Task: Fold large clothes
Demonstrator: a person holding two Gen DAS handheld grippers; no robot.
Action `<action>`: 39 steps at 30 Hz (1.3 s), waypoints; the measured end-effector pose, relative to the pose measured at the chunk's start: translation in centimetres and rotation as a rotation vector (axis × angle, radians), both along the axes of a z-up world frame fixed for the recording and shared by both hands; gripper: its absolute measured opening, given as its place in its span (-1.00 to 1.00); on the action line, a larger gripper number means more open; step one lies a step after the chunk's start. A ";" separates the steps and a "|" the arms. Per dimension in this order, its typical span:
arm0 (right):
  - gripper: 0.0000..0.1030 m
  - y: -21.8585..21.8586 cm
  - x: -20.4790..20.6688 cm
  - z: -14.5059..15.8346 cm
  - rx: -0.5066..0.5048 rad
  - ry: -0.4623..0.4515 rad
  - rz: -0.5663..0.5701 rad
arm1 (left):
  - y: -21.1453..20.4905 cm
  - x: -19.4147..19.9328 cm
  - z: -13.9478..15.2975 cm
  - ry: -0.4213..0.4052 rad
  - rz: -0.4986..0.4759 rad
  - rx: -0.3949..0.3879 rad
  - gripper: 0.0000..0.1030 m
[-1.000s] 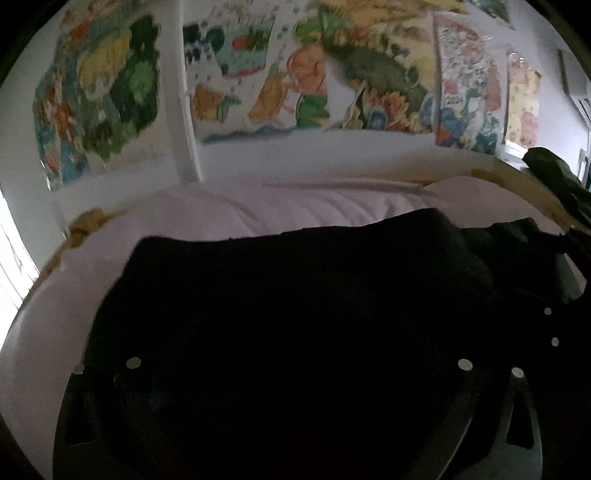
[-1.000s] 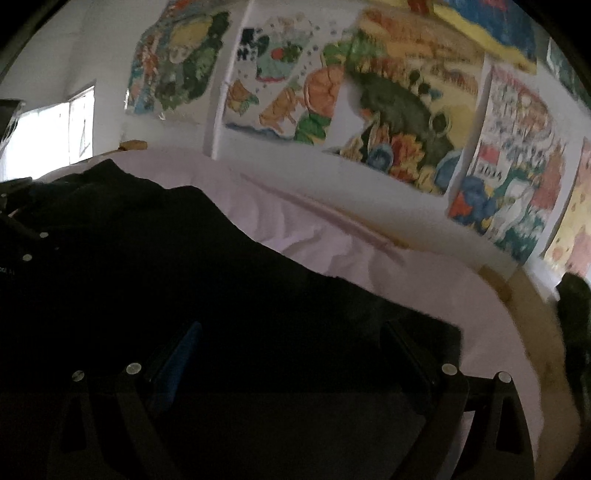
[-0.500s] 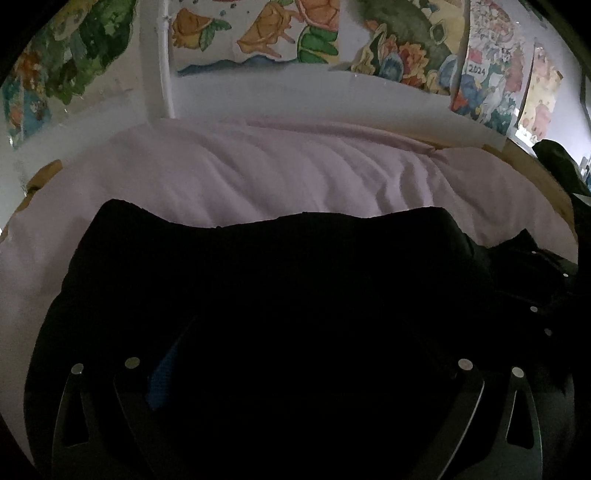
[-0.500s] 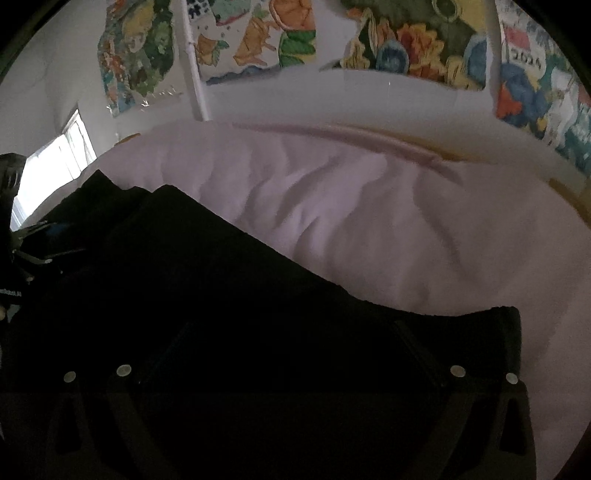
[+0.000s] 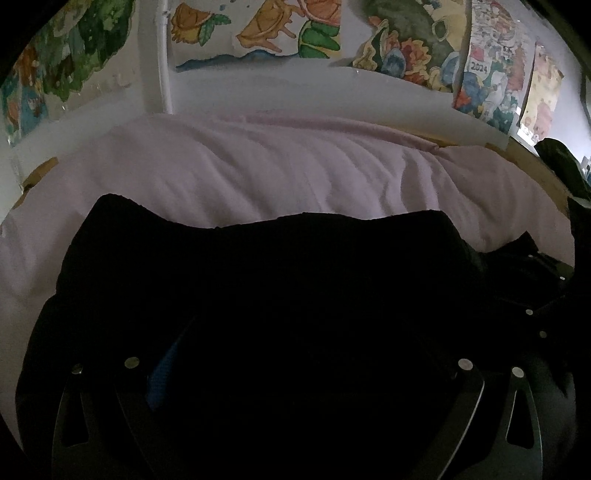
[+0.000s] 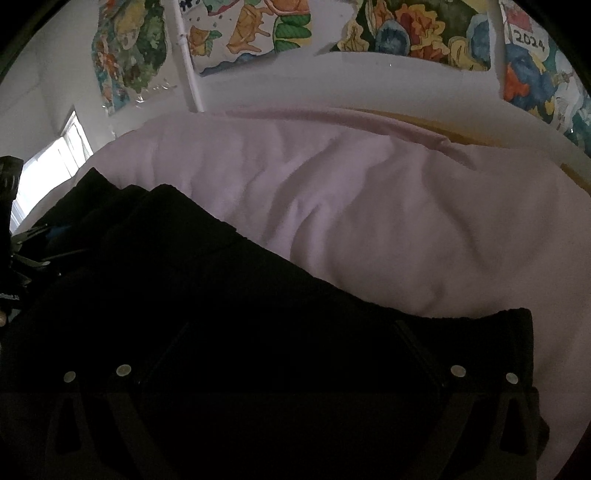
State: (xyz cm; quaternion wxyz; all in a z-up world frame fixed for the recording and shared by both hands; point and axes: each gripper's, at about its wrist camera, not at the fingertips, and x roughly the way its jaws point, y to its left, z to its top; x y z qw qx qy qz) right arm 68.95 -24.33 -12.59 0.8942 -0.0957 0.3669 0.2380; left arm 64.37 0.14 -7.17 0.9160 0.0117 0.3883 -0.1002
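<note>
Left wrist view: large black knitted garment (image 5: 280, 280) spread flat on the bed's wrinkled pale pink sheet (image 5: 295, 170), its far edge running across the middle of the picture, sheet bare beyond it up to the white wall. Left claw (image 5: 295, 354) low over the garment, fingers standing wide apart, a blue pad (image 5: 162, 373) showing on the inner face of one; too dark to tell whether the tips press the cloth, nothing seen clamped. Colourful flower paintings (image 5: 280, 29) taped on the wall beyond the garment, white pipe (image 5: 164, 62) upright between two of them. Part of the right claw (image 5: 539, 295) just beside the garment's right end. Right wrist view: same black garment (image 6: 207, 295) filling the lower left, its corner (image 6: 517, 325) lying on the sheet (image 6: 369, 206). Right claw (image 6: 291, 354) over that end of the garment, jaws just opened fully and standing apart, cloth beneath them, not gripped. Bright window (image 6: 55, 158) left of the garment.
</note>
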 end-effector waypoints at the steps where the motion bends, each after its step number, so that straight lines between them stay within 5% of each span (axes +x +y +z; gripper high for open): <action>1: 1.00 0.0 -0.2 0.0 -0.001 -0.004 0.000 | 0.0 -0.2 0.0 -0.007 0.000 0.002 0.98; 16: 1.00 0.0 -0.6 0.0 0.011 -0.024 0.004 | -0.2 -0.6 -0.2 -0.032 -0.004 0.003 0.98; 30: 1.00 -1.6 -4.2 2.3 0.037 -0.085 -0.016 | 2.4 -2.9 1.7 -0.031 -0.067 -0.186 0.97; 39: 1.00 -5.6 -7.3 5.1 0.048 -0.081 -0.086 | 5.1 -6.9 4.9 -0.060 0.015 -0.117 0.97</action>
